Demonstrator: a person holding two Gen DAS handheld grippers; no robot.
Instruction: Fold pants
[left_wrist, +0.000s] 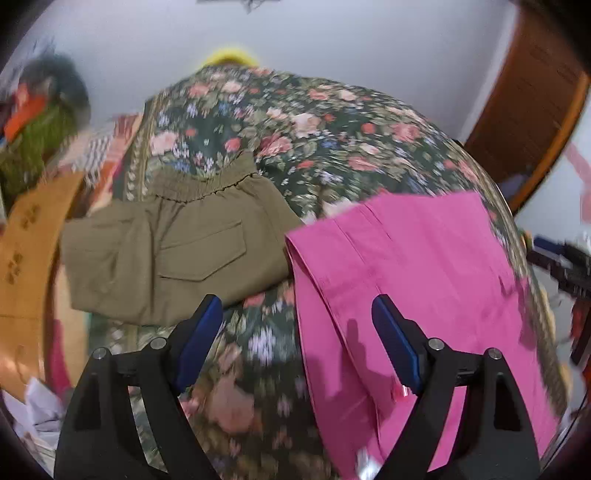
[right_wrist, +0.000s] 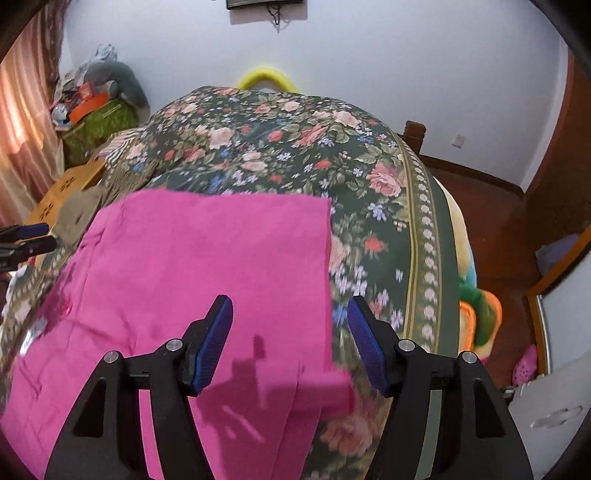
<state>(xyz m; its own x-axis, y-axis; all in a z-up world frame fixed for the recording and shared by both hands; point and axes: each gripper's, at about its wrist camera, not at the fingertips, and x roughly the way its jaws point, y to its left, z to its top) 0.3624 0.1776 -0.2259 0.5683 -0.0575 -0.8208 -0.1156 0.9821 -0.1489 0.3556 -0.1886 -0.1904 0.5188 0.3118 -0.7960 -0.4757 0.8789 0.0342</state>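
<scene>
Pink pants (left_wrist: 417, 280) lie flat on the floral bedspread (left_wrist: 314, 147), partly folded, with leg ends hanging toward me. They also fill the right wrist view (right_wrist: 192, 258). My left gripper (left_wrist: 297, 314) is open and empty, hovering over the pants' left edge. My right gripper (right_wrist: 290, 314) is open and empty above the pants' right edge. The left gripper's fingers (right_wrist: 26, 236) show at the far left of the right wrist view.
Folded olive pants (left_wrist: 173, 251) lie on the bed left of the pink ones. The bedspread (right_wrist: 369, 166) ends at a bordered right edge. A wooden door (left_wrist: 532, 103), a cluttered green pile (right_wrist: 96, 110) and cardboard (left_wrist: 26, 251) flank the bed.
</scene>
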